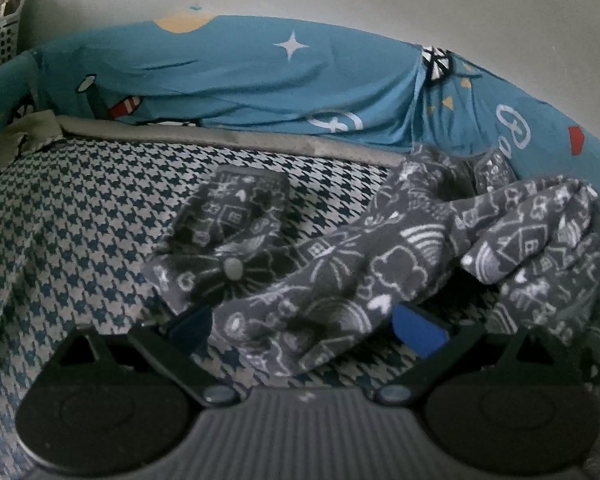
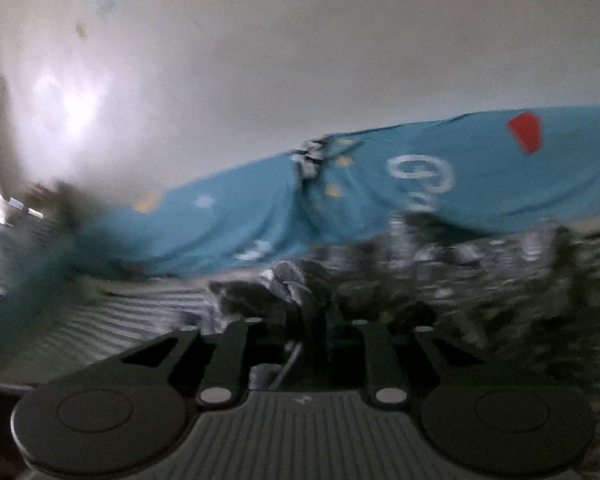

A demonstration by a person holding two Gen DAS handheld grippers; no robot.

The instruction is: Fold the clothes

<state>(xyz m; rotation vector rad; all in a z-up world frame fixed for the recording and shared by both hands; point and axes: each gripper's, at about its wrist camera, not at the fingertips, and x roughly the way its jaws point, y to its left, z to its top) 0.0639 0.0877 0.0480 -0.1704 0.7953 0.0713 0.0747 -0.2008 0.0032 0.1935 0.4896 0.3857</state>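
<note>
A dark grey garment (image 1: 340, 264) with white doodle prints lies crumpled on a houndstooth cover (image 1: 80, 220). It has a small grey button near its left part. My left gripper (image 1: 306, 330) is open, its blue pads (image 1: 420, 332) wide apart, and a fold of the garment lies loosely between them. The garment's right end is lifted off the cover. The right wrist view is blurred. There my right gripper (image 2: 304, 332) has its fingers close together, shut on a bunched piece of the grey garment (image 2: 284, 280).
A blue sheet (image 1: 260, 80) with stars and cartoon prints hangs along the pale wall behind the cover, and it shows again as the blue sheet (image 2: 420, 184). A grey padded edge (image 1: 220, 134) runs below it. A lattice basket (image 1: 0, 28) stands at the far left.
</note>
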